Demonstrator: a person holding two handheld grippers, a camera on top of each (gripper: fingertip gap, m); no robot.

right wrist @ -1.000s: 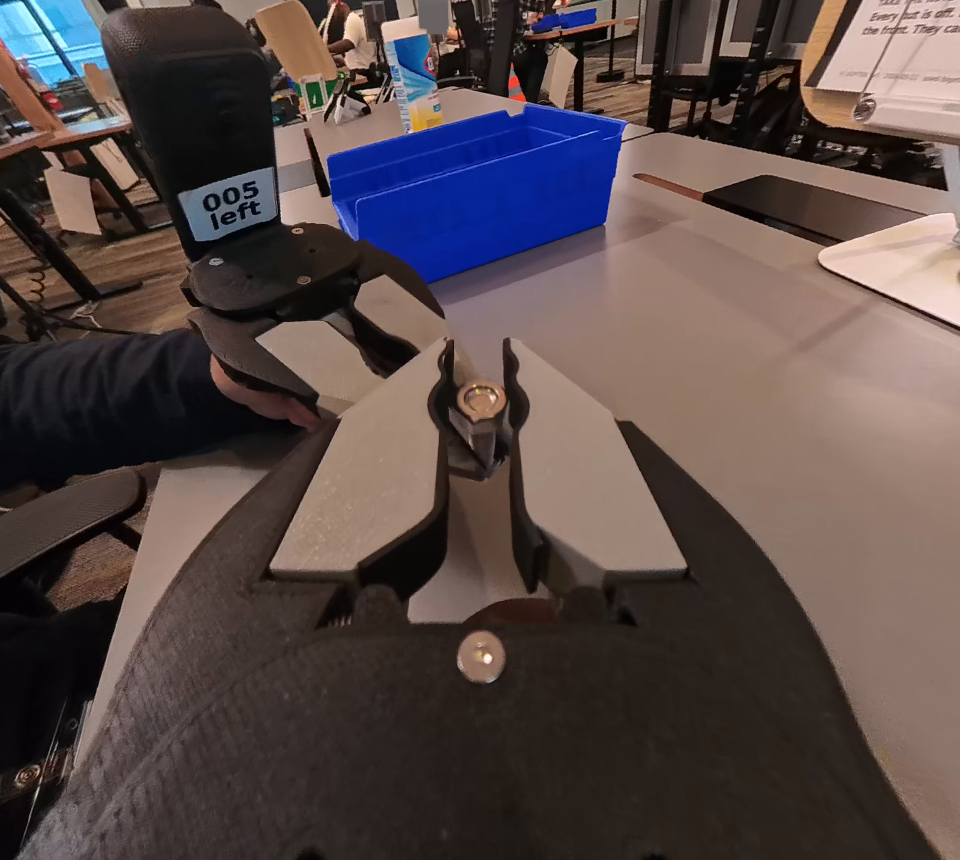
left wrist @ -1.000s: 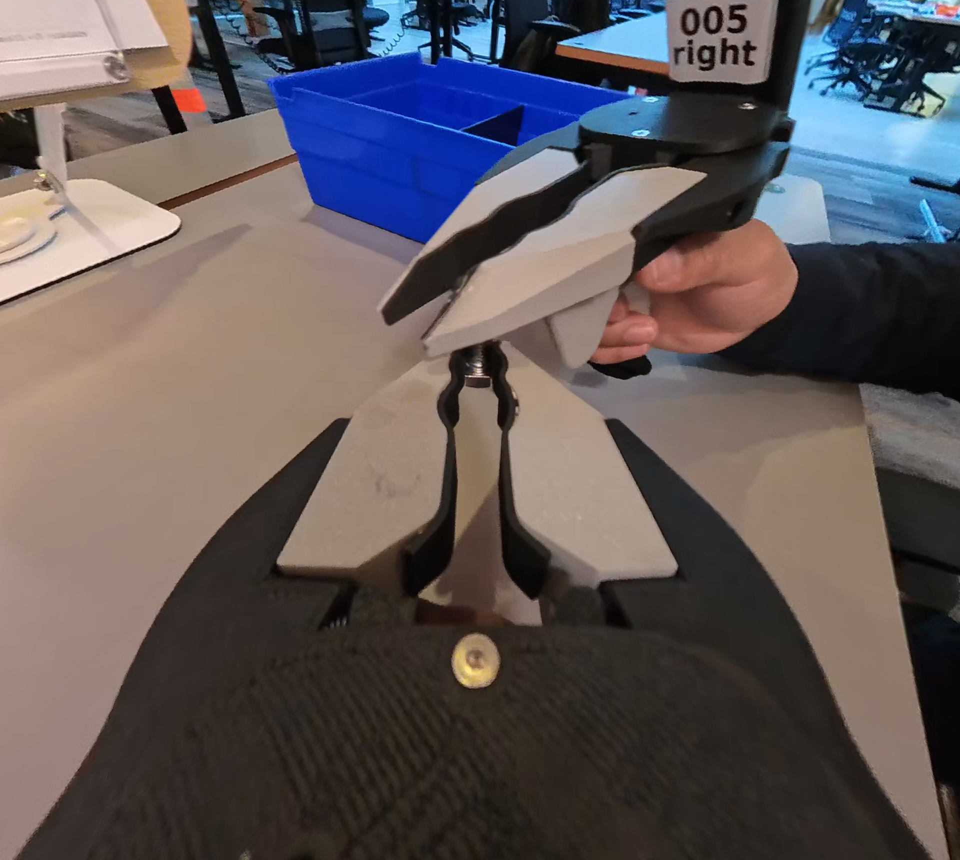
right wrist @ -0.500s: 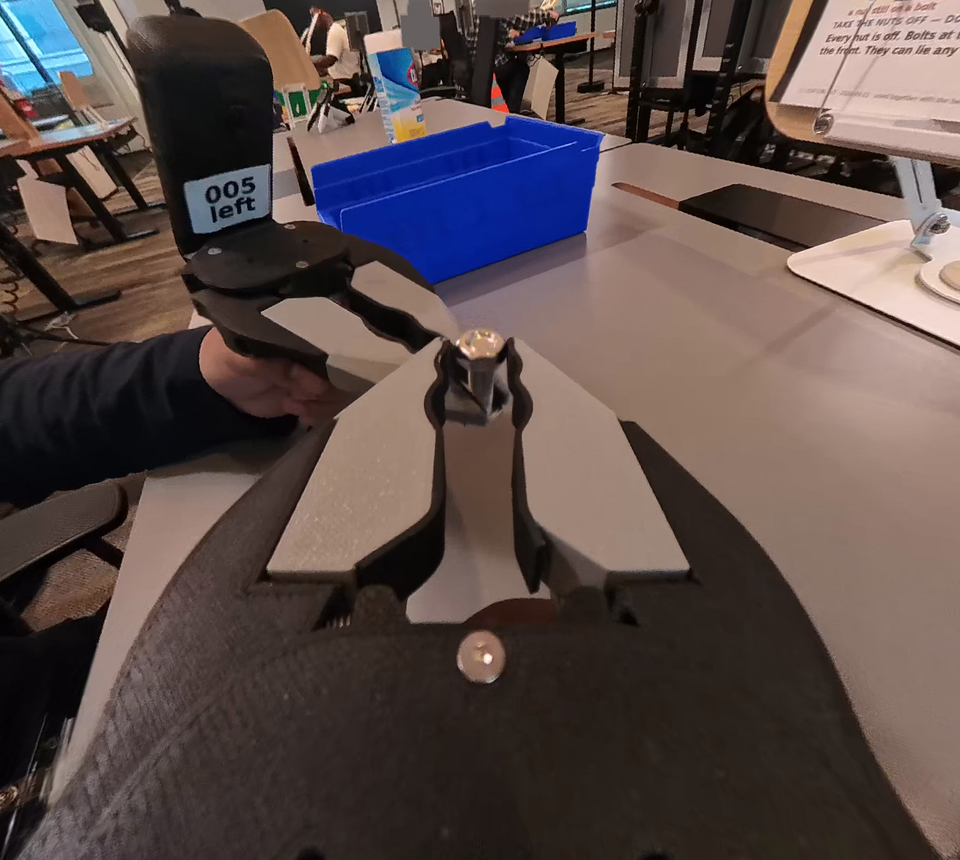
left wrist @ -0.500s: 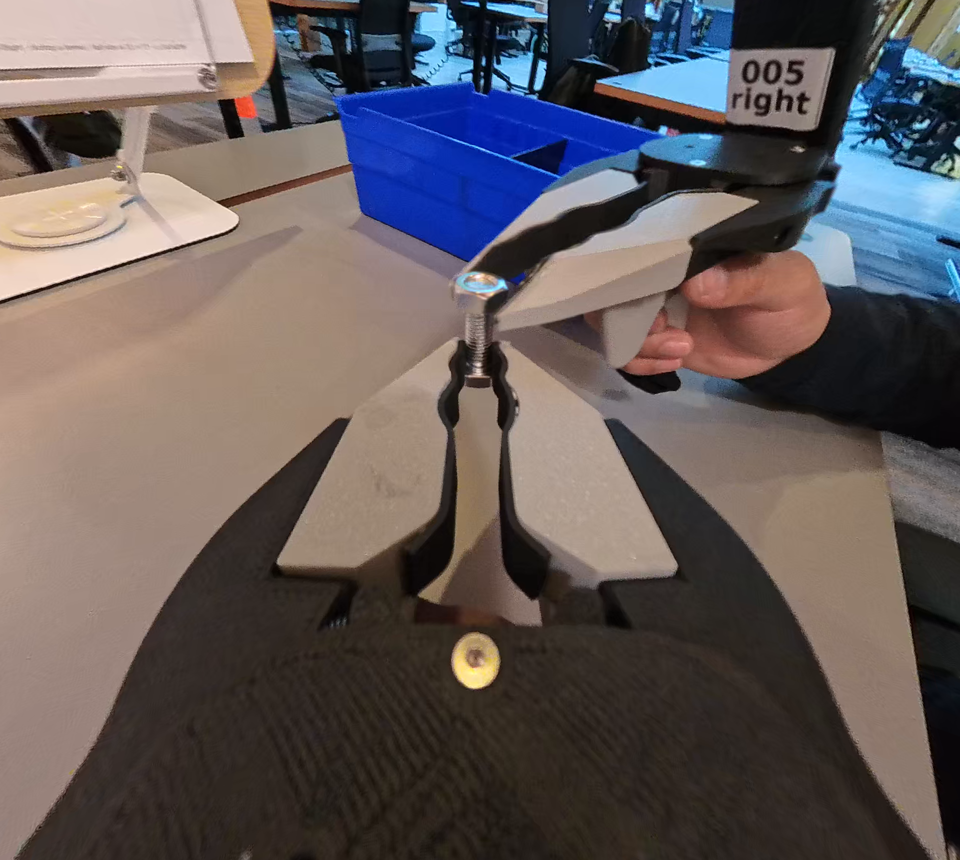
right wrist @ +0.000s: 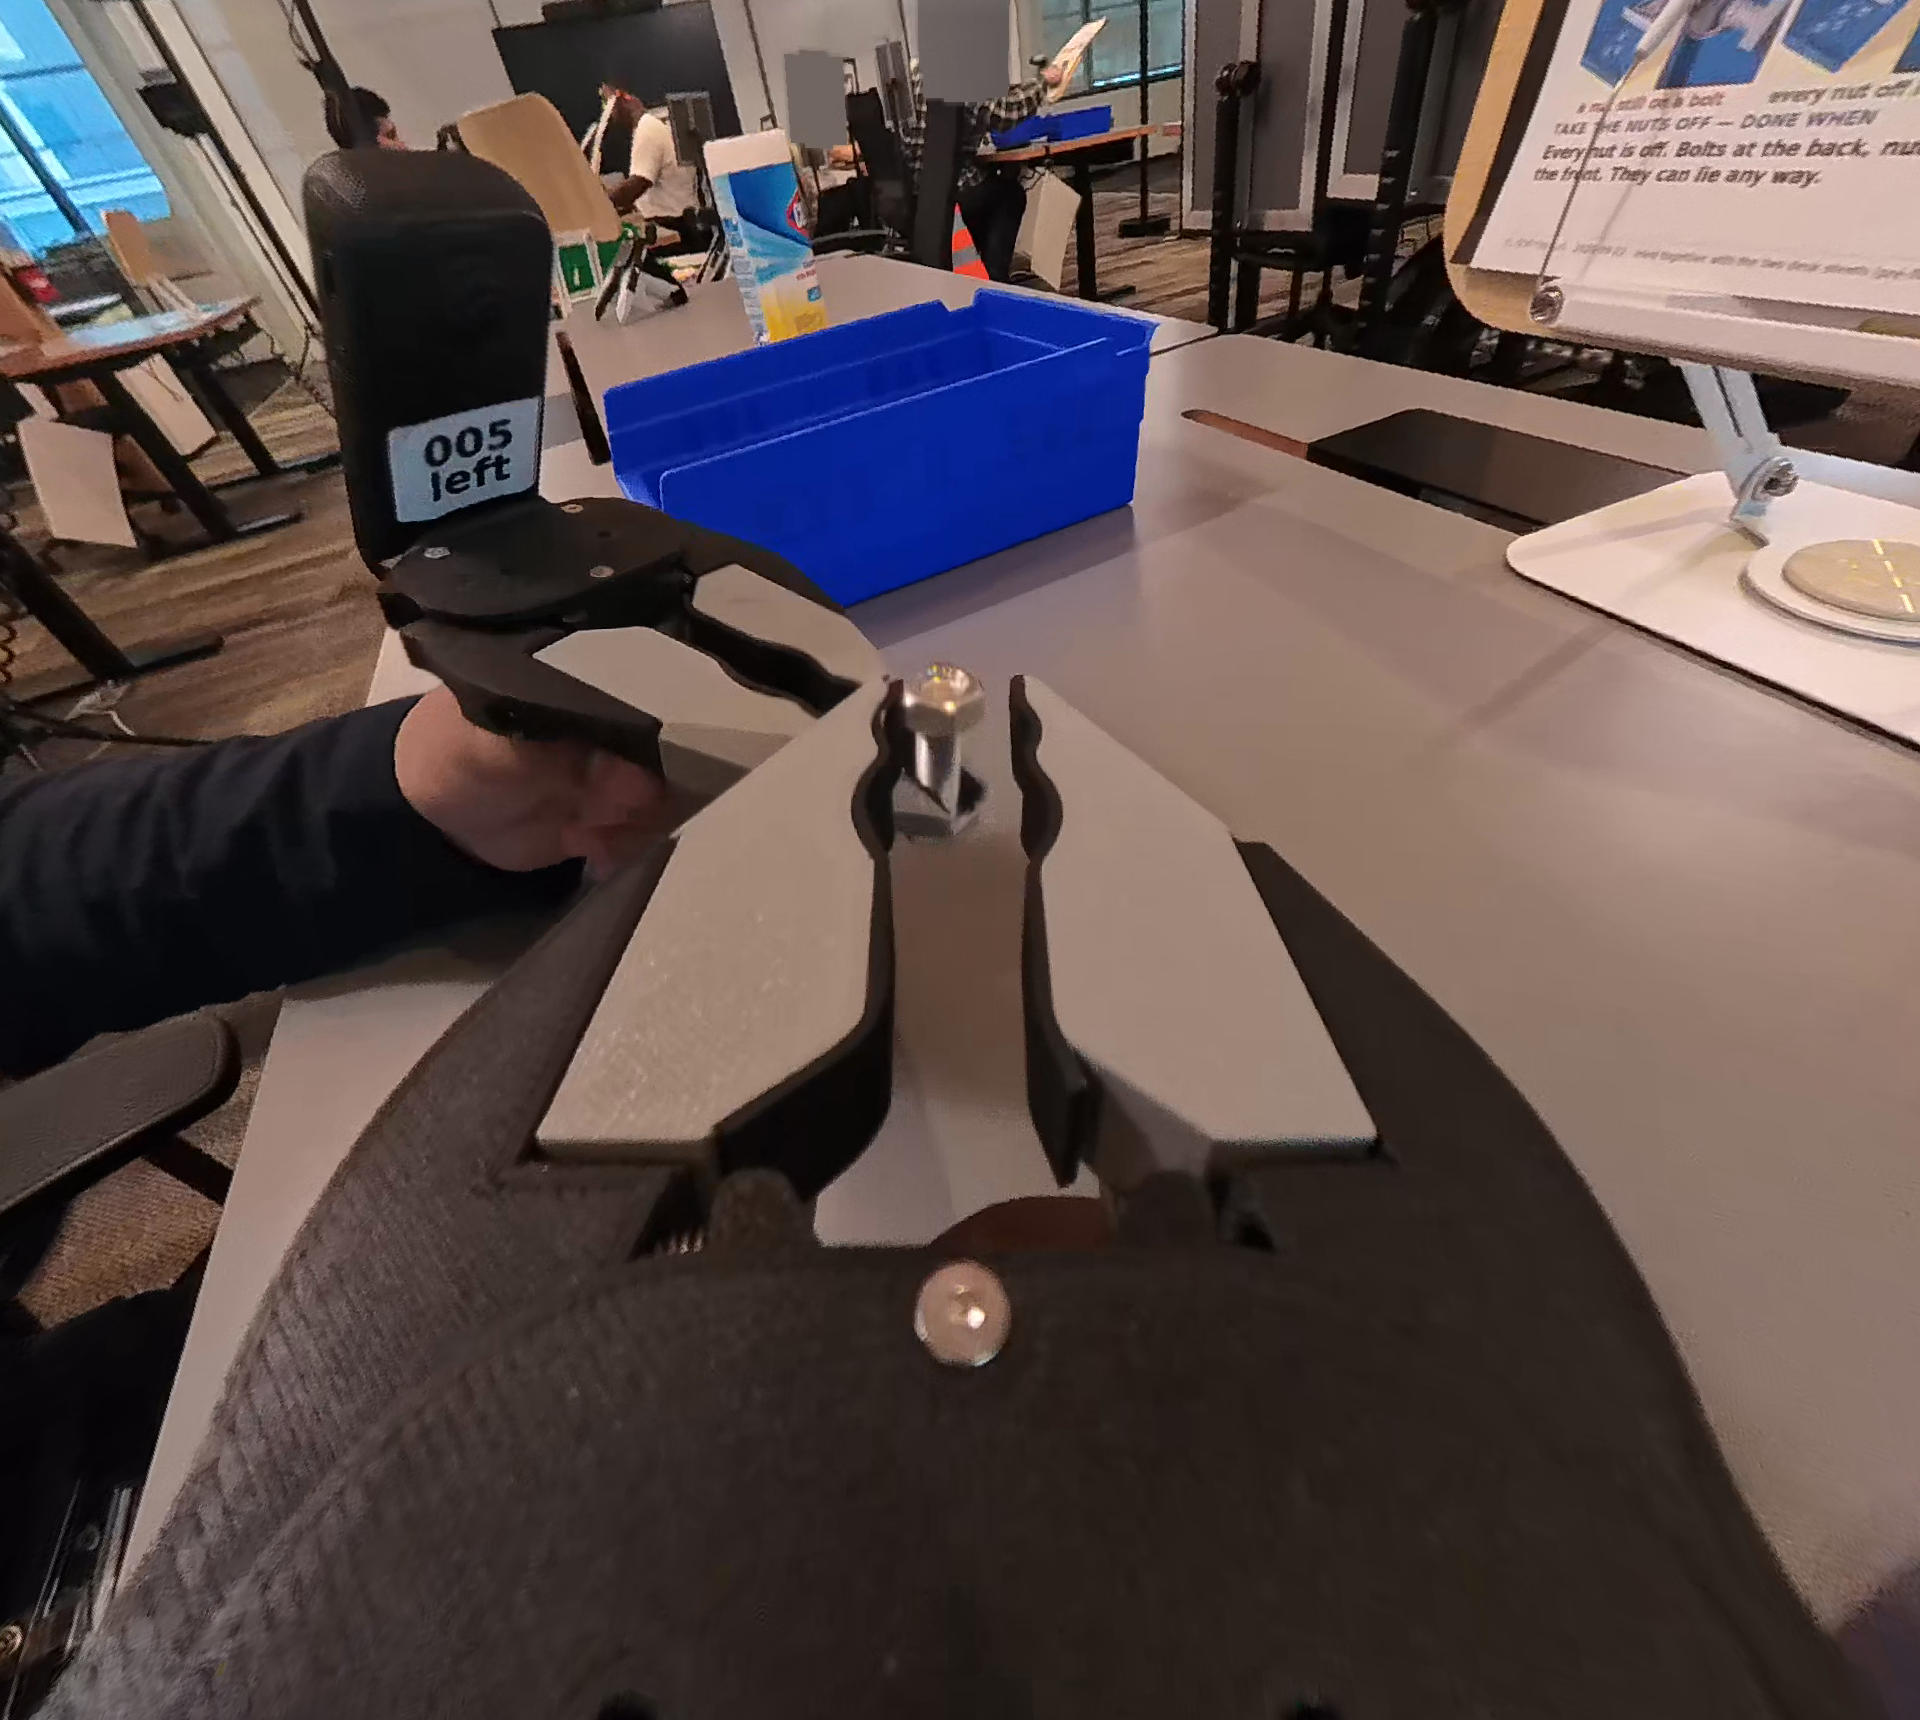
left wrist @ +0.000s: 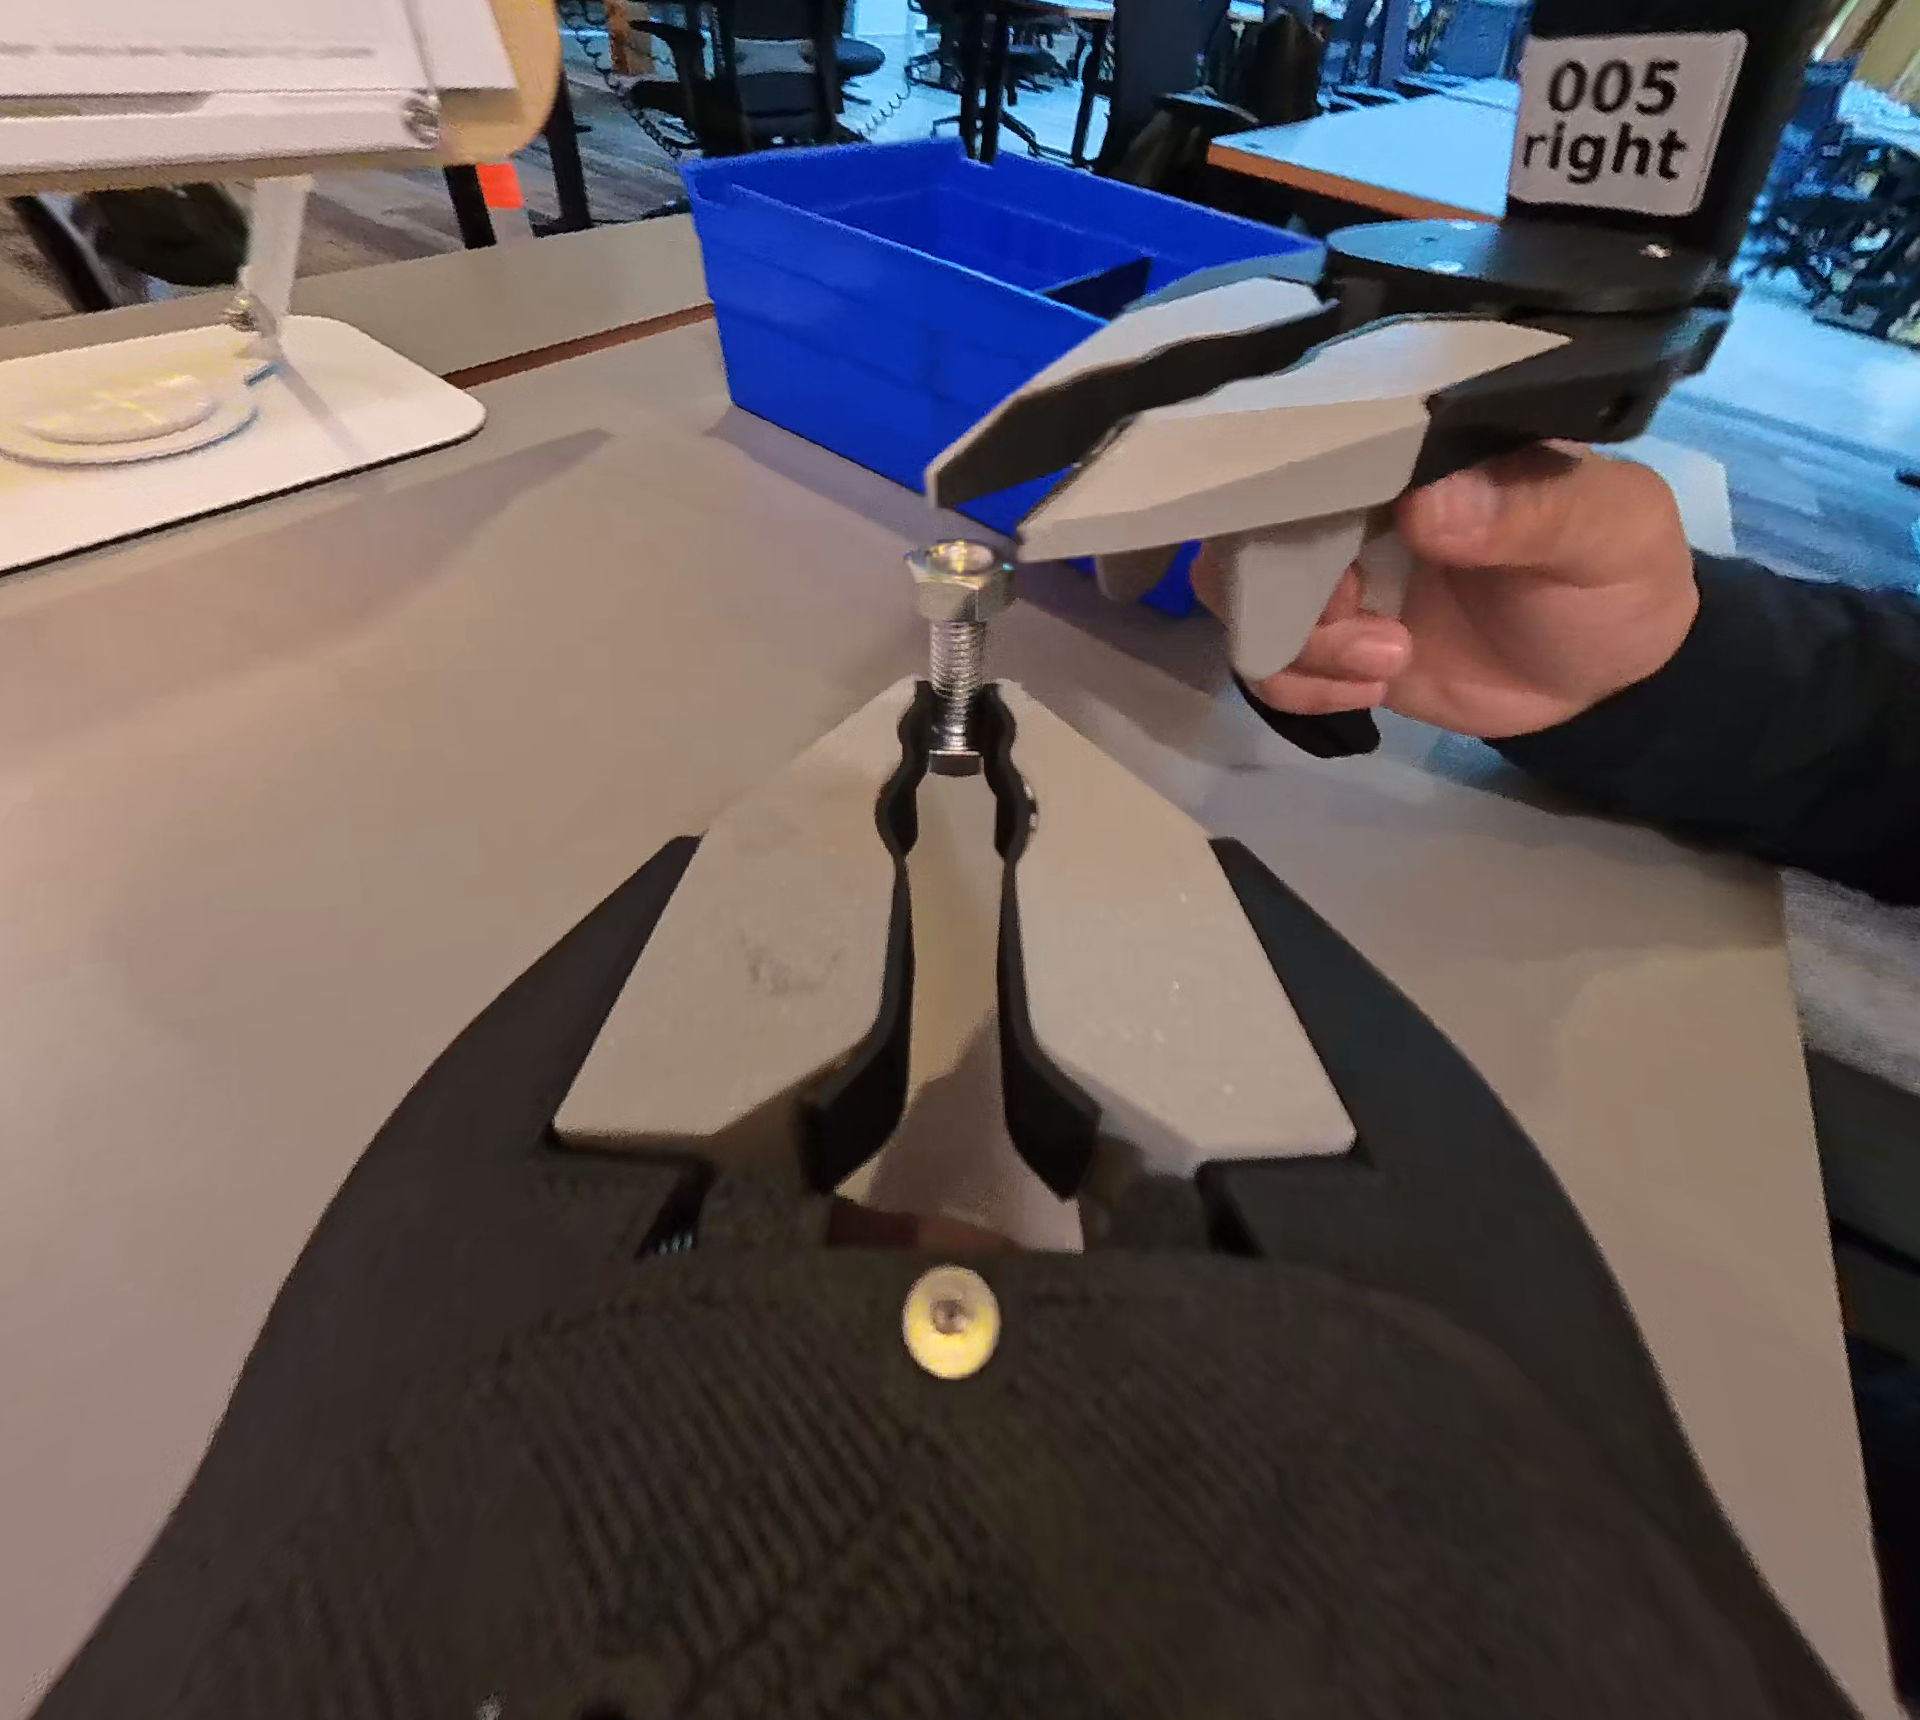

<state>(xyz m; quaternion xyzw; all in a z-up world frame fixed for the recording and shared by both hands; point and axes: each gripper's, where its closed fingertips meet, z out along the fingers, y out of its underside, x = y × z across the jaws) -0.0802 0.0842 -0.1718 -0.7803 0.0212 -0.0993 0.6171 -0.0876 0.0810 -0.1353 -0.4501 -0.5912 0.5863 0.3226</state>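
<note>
Left claw (left wrist: 956, 740) pinches the lower end of an upright bolt (left wrist: 956, 652), its nut (left wrist: 958, 579) at the top. Right claw (right wrist: 951, 735) is spread, fingers either side of the bolt without gripping it. Both hover over the grey desk (left wrist: 416, 735); a blue bin (left wrist: 904, 320) sits farther off.
</note>
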